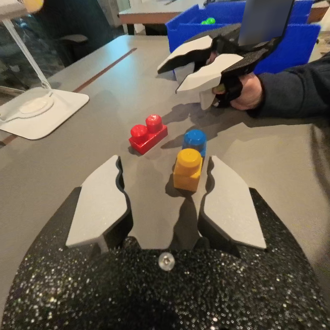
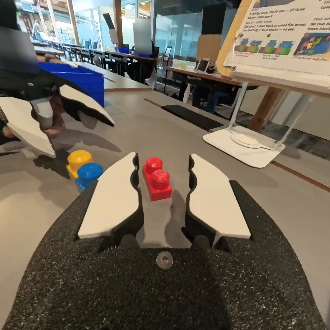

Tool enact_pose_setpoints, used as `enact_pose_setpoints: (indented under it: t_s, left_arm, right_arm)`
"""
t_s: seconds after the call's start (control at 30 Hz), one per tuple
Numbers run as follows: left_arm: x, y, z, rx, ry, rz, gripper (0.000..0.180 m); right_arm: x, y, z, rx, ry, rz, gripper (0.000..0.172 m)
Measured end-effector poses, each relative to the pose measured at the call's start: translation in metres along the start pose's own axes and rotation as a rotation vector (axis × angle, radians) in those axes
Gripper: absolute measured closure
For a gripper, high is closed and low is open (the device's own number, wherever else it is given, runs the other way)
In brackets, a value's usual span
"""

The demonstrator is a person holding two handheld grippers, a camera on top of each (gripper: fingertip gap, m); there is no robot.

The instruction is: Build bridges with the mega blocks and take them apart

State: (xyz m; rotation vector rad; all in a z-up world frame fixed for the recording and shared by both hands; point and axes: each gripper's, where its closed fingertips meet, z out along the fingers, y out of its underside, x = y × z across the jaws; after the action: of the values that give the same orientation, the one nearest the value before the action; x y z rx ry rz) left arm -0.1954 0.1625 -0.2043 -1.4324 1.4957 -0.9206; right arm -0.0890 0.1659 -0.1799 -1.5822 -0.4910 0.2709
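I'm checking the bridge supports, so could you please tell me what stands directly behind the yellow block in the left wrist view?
A blue one-stud block stands right behind the yellow block, apparently touching it. The yellow block covers the blue one's lower front, so only its stud and right side show.

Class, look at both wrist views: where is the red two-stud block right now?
The red two-stud block lies on the grey table, between the open fingers of the right claw, untouched, just right of the touching blue block and yellow block.

Printed instruction sheet on a clear stand, upper right of the right wrist view: black text lines, small coloured block diagrams, partly legible. Nothing readable on blocks, bin or grippers.
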Motion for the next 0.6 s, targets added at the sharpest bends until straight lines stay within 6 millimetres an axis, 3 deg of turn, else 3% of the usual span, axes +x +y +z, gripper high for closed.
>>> enact_pose_setpoints:
  t_s: [0.37,0.6]
  left_arm:
    - [-0.002,-0.019,-0.005,0.131,-0.041,0.018,0.092]
    - [-0.004,-0.016,-0.003,0.123,-0.066,0.019,0.093]
  right_arm:
    - [-0.007,-0.007,-0.009,0.034,-0.013,-0.025,0.121]
    - [-0.015,-0.006,-0.007,0.017,-0.025,-0.089,0.123]
